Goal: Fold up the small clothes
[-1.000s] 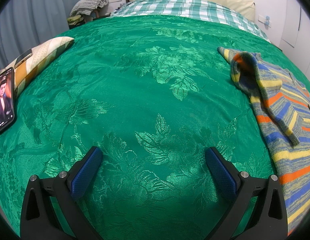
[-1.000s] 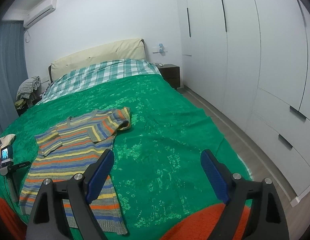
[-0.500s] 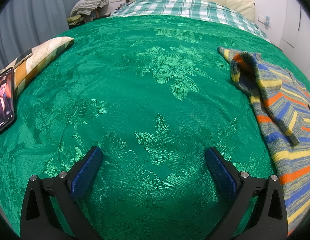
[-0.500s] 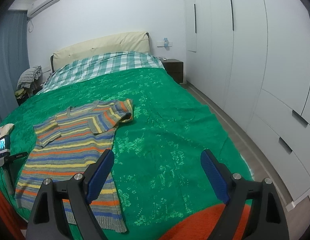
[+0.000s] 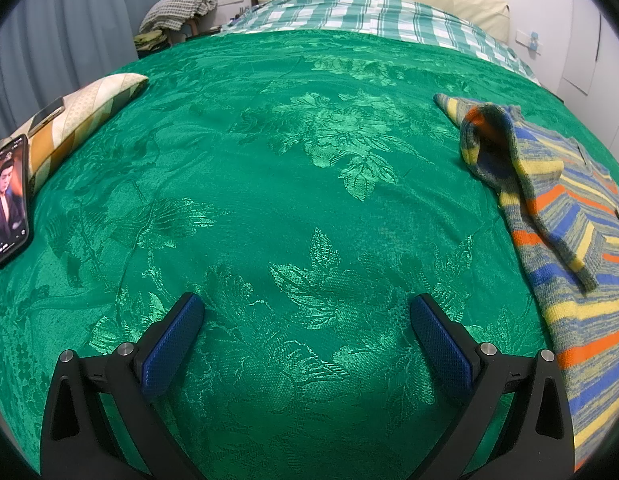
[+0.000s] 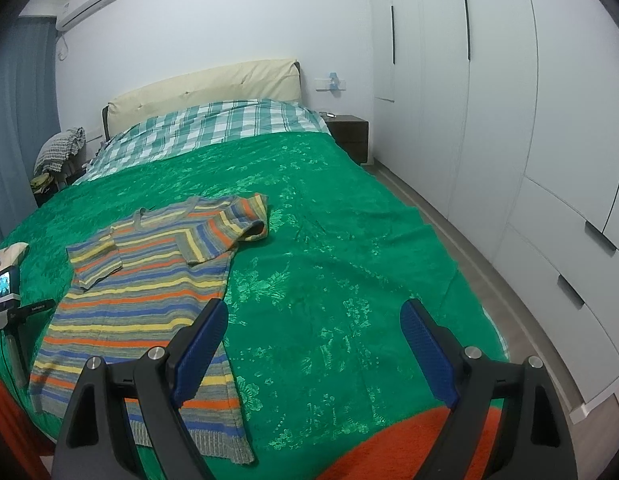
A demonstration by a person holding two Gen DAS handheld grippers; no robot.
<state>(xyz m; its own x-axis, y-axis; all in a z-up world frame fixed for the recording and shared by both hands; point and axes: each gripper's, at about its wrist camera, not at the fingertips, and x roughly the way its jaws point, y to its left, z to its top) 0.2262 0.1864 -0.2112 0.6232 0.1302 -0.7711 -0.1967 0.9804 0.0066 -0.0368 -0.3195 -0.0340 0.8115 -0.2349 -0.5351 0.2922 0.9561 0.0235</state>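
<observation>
my left gripper (image 5: pixel 307 320) has its jaws spread wide over bare green bedspread (image 5: pixel 269 184), holding nothing. my right gripper (image 6: pixel 313 334) also has its jaws wide apart and empty, hanging above the near edge of the bed. the striped sweater (image 6: pixel 149 292) lies flat on the left half of the bed in the right wrist view, hem toward me, both sleeves already folded in across the chest. in the left wrist view it sits at the far right, well apart from those jaws. a phone (image 5: pixel 7 200) lies at the left edge beside a striped pillow (image 5: pixel 85 114). i judge the sleeve step done and the body fold next: both grippers need to come down to the hem corners, pinch them and carry them up toward the collar.
</observation>
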